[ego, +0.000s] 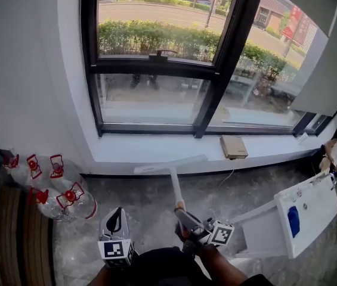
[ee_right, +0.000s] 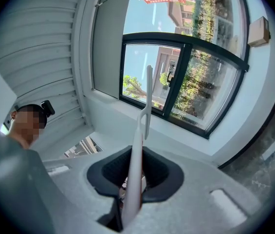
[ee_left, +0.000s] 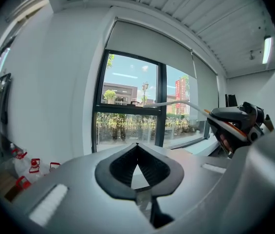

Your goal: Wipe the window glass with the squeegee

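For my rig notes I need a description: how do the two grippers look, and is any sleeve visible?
Seen along their jaws, the left gripper and the right gripper have pale grey shells with black pads. Each carries a cube with black-and-white square markers. From outside, the right gripper's shell is black with orange trim. The right forearm has no sleeve.

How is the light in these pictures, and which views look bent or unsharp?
Head view: daylight through the window is bright, the floor dimmer, edges slightly curved. Left gripper view: strong fisheye, black corners, the left gripper near the lens is soft. Right gripper view: fisheye too; the squeegee blurs close to the camera.
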The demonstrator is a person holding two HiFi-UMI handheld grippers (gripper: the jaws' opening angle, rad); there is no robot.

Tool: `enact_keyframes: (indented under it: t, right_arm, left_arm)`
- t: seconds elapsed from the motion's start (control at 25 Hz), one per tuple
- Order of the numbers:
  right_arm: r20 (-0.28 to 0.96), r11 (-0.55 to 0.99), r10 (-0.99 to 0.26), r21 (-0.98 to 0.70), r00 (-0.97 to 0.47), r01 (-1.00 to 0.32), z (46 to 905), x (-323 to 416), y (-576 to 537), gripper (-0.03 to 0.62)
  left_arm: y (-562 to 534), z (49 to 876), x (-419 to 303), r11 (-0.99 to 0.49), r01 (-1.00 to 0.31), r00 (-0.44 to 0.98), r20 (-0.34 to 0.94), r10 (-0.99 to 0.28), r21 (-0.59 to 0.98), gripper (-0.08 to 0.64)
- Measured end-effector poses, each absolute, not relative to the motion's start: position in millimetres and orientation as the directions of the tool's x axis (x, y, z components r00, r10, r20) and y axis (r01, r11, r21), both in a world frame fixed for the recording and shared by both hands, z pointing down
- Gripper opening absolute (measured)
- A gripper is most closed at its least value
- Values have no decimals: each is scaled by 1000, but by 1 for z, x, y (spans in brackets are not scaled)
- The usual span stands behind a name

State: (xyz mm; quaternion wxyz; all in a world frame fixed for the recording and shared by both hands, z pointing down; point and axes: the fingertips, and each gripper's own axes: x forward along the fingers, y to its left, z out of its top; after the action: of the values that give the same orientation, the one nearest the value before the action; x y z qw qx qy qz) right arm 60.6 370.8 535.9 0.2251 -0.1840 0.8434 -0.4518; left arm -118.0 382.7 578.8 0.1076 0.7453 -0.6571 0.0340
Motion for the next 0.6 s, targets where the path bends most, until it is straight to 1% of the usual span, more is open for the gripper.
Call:
enact_keyframes:
  t: [0.24,0.6]
  right_arm:
    - [-242,524,-508,-849,-826,-73,526,20,380,44]
    - [-210,507,-495,-858,-843,-84,536,-11,382,43]
  left_arm:
    - [402,585,-167,-68,-990,91,192,-977,126,18]
    - [412,591,-209,-2,-990,29,192,-981,142,18]
